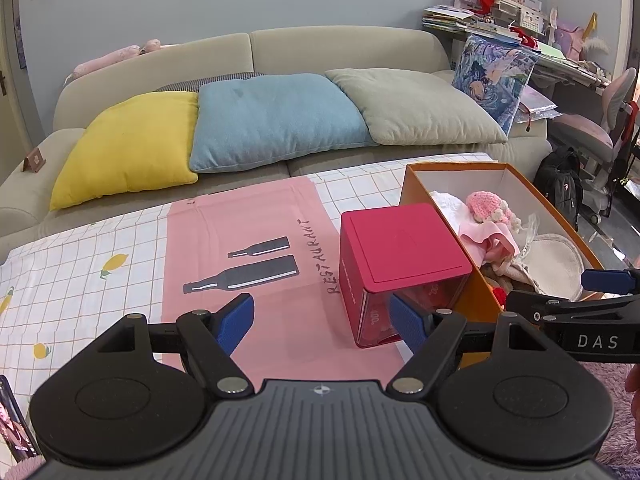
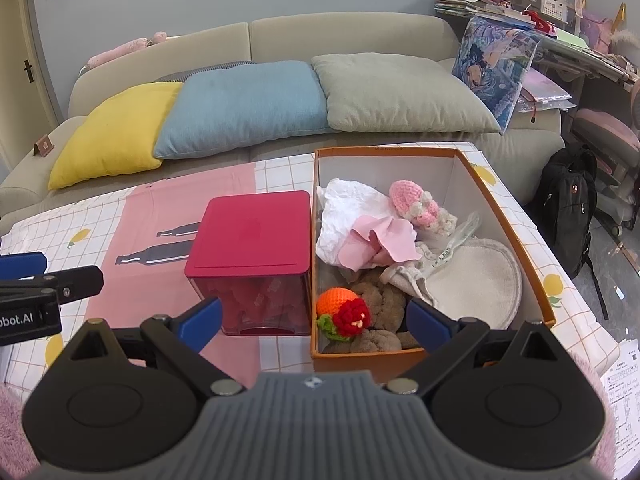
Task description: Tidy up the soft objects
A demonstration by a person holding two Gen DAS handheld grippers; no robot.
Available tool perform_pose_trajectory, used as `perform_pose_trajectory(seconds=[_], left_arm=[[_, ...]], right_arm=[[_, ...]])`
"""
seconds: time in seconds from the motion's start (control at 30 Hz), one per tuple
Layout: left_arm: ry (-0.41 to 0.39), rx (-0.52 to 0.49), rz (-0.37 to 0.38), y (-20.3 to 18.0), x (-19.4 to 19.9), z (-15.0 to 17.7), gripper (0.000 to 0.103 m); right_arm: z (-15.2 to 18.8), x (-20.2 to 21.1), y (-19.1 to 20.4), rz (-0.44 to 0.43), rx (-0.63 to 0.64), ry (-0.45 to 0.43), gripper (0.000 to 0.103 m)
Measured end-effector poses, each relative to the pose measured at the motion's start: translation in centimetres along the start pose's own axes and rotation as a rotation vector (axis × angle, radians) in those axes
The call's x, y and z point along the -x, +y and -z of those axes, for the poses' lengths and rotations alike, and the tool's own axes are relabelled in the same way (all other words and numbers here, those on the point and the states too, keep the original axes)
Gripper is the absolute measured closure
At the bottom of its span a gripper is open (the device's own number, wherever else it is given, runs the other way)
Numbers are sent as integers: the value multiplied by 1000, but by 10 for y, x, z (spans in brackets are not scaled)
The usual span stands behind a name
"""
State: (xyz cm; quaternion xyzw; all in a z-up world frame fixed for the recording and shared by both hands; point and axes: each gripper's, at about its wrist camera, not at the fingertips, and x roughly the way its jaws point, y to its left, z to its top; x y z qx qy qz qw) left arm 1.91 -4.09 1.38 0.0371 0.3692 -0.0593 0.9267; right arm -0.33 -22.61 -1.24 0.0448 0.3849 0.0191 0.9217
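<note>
Looking along the left gripper [image 1: 322,320], its fingers stand wide apart and hold nothing above the worktop [image 1: 80,264], with the red-lidded container [image 1: 400,240] just ahead touching the orange box [image 1: 412,184]; a careless advance could shove that container or tip it. From the right gripper [image 2: 314,322], equally spread and empty, the soft things sit heaped in the box, crocheted orange-and-red piece [image 2: 342,312] nearest, so a grab may snag the brown plush [image 2: 380,300] beneath and drag neighbours out.
</note>
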Motion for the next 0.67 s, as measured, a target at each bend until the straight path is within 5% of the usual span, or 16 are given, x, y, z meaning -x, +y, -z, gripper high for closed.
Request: perform_pose_trajectory(seconds=[0.67], left_arm=[[2,4,1,2,-1,2,13]], right_arm=[[3,-3,2,-4,7,7,6]])
